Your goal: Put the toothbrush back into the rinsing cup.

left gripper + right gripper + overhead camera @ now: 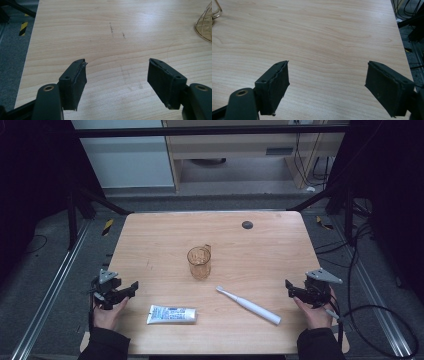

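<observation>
An amber see-through cup (pixel 199 262) with a handle stands upright in the middle of the wooden table (pixel 165 235). In front of it lie a white toothpaste tube (pixel 172 314) and a white electric toothbrush (pixel 248 305), set diagonally. My left gripper (pixel 131 288) hovers at the table's left edge, open with nothing between its jaws (pixel 117 75); the cup's edge (pixel 205 23) shows at the far right of the left gripper view. My right gripper (pixel 291 289) is held at the right edge, open and empty (pixel 327 80), with the cup's handle (pixel 215 12) at top left.
A small dark round spot (pixel 247 224) sits near the table's far edge. Black frame bars and cables (pixel 360 270) surround the table. Grey floor and a yellow-black marker (pixel 23 27) lie past the left edge.
</observation>
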`<action>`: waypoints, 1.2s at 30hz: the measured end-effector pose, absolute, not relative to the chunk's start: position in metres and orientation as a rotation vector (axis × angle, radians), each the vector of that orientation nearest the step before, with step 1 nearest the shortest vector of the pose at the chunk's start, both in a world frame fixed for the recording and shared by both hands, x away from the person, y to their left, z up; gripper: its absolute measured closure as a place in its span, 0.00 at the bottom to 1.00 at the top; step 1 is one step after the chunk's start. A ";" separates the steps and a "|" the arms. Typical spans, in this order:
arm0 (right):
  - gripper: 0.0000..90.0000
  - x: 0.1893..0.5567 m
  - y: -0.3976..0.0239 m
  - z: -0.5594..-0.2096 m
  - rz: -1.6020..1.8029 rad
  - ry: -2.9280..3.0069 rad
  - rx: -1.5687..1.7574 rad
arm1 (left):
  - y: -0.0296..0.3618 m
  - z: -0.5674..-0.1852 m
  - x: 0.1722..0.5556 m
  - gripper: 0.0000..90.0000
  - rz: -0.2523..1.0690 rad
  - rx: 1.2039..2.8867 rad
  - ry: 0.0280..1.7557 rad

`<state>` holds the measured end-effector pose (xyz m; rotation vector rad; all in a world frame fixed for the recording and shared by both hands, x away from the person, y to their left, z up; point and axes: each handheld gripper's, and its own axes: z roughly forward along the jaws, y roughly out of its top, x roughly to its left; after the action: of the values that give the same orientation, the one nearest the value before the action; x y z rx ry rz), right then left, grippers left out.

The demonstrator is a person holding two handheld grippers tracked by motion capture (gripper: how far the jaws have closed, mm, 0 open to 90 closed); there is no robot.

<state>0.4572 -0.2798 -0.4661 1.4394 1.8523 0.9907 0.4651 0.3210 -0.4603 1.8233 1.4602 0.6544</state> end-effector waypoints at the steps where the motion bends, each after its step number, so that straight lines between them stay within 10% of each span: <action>1: 0.21 0.456 -0.279 -0.465 0.989 1.859 1.437 | 0.321 -0.460 0.465 0.35 0.657 1.829 1.456; 36: 0.48 0.449 -0.213 -0.422 1.019 2.163 1.208 | 0.309 -0.464 0.466 0.35 0.601 1.903 1.360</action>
<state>0.4489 -0.2129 -0.4219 1.2077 2.1634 1.0194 0.4663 0.3093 -0.4643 1.9032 1.3600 0.6012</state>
